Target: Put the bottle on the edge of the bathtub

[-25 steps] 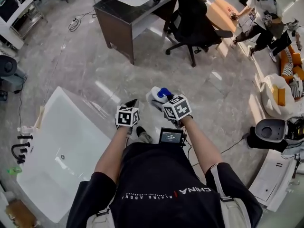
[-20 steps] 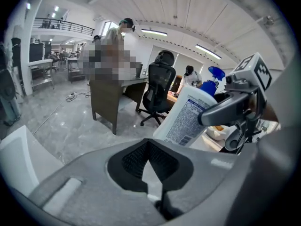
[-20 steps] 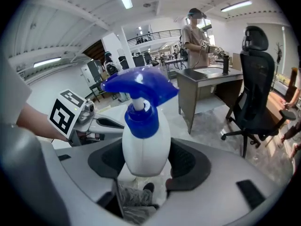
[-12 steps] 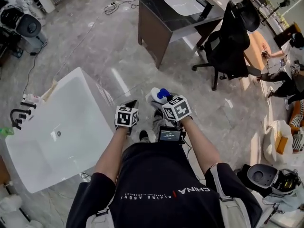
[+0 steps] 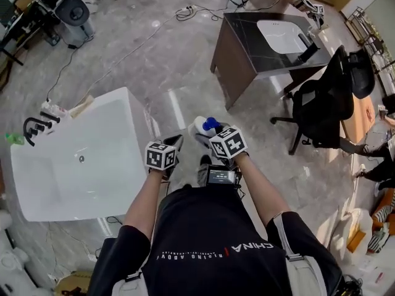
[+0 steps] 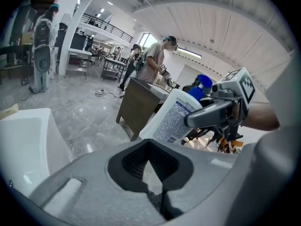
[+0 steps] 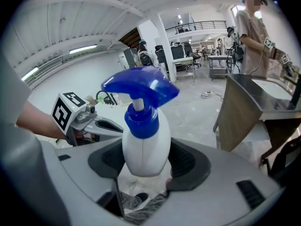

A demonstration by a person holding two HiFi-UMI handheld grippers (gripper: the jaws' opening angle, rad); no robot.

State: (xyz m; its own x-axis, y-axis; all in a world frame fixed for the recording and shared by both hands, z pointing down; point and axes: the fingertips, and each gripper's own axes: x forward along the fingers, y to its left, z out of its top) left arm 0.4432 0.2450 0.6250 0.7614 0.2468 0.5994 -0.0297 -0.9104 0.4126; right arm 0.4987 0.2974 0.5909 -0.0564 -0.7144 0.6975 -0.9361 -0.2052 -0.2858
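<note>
- Now the bathtub (image 5: 92,184) has swung nearer, just left of the left gripper (image 5: 172,145), whose jaws are together and empty.
- Right gripper (image 7: 146,161) still clamps the bottle (image 7: 143,131), jaws wide round its body; likely setting it down comes next.

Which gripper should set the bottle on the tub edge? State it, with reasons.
Right. The right gripper is shut on the bottle. The left gripper is shut and empty, though the tub lies on its side.
</note>
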